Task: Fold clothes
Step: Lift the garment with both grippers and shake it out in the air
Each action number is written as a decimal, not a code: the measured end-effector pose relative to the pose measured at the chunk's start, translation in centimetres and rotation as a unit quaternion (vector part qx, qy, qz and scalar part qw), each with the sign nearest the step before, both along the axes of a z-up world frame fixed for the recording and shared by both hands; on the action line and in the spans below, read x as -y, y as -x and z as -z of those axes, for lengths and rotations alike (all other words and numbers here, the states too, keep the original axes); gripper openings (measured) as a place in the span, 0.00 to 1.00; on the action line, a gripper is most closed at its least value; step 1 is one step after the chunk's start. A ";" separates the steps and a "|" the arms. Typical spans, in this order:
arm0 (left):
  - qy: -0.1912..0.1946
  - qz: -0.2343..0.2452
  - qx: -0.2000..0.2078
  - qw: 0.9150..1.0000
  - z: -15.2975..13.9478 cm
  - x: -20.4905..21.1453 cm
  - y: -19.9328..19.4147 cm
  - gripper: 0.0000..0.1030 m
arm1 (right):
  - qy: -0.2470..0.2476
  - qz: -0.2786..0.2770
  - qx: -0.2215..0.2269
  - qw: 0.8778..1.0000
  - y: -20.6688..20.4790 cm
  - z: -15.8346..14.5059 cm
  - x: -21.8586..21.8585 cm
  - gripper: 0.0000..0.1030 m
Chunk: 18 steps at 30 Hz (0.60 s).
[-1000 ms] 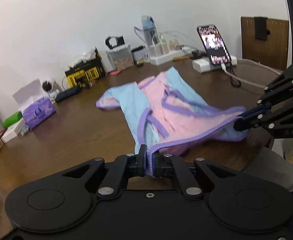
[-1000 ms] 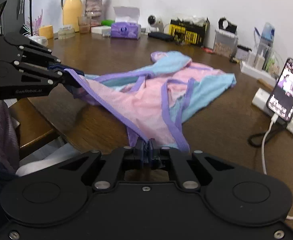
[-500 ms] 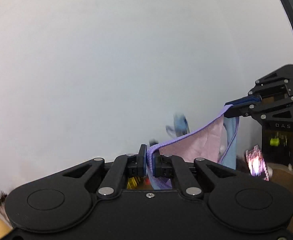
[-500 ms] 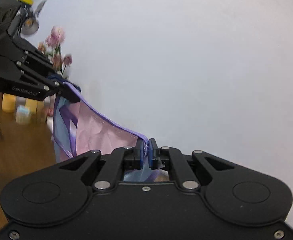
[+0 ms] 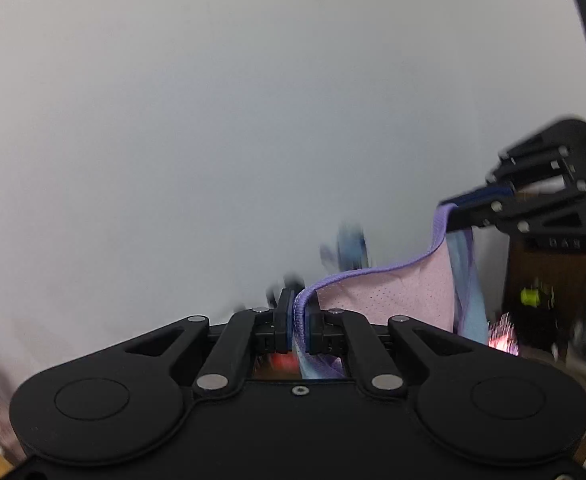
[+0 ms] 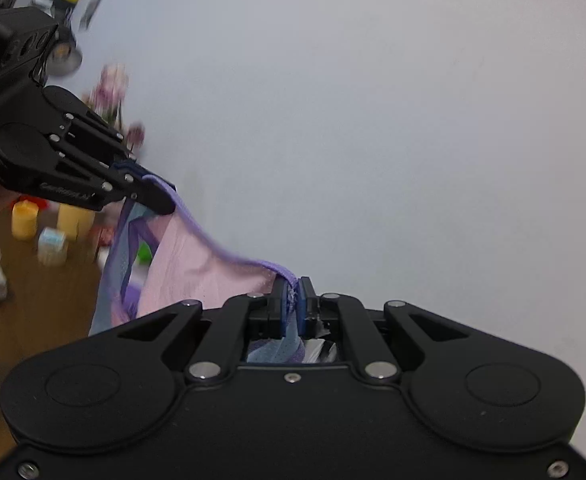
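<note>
aloft, the left gripper (image 5: 301, 320) pinches the purple trim of the pink and blue garment (image 5: 405, 300); the right gripper (image 6: 291, 306) clamps the same trim further along; the cloth hangs between them before a white wall (image 5: 213, 120), above the wooden table (image 6: 21, 300).

The garment (image 5: 397, 300) pinched in my black fingers (image 5: 319, 332) is pale pink mesh with tiny dots, purple trim on the edge and light blue panels. Blue pads on my fingers. Brown wood surface (image 6: 25, 300), yellow jars (image 6: 25, 220), plain white wall (image 6: 373, 120).
</note>
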<state>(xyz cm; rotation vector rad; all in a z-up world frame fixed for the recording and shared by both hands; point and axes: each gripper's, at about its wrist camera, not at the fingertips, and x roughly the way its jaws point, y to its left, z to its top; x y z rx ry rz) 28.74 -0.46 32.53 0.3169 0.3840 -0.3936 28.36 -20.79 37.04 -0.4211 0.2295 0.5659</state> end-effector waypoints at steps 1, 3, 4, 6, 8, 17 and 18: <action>-0.003 0.000 -0.011 1.000 1.2 0.1 -1.1 0.05 | 0.015 -0.001 -0.031 0.999 -2.4 2.4 -0.6 0.07; -0.011 -0.003 -0.039 0.999 4.2 0.7 -4.6 0.05 | 0.036 0.008 -0.070 0.997 -6.7 6.1 -1.6 0.07; -0.013 -0.009 -0.051 0.999 5.6 1.2 -6.9 0.05 | 0.042 0.017 -0.076 0.996 -8.4 7.4 -2.1 0.07; -0.001 -0.013 -0.049 0.999 6.2 1.5 -9.1 0.05 | 0.044 0.025 -0.066 0.997 -9.8 8.5 -2.5 0.07; 0.011 -0.016 -0.028 0.999 5.2 1.6 -10.5 0.05 | 0.027 0.049 -0.034 0.998 -12.0 9.5 -2.8 0.07; -0.018 -0.040 0.175 0.984 -9.9 1.8 -5.4 0.05 | -0.032 0.108 0.185 0.976 -8.0 1.7 -1.3 0.07; -0.021 -0.037 0.185 0.982 -10.4 2.0 -4.1 0.05 | -0.032 0.106 0.199 0.974 -6.6 1.0 -1.0 0.07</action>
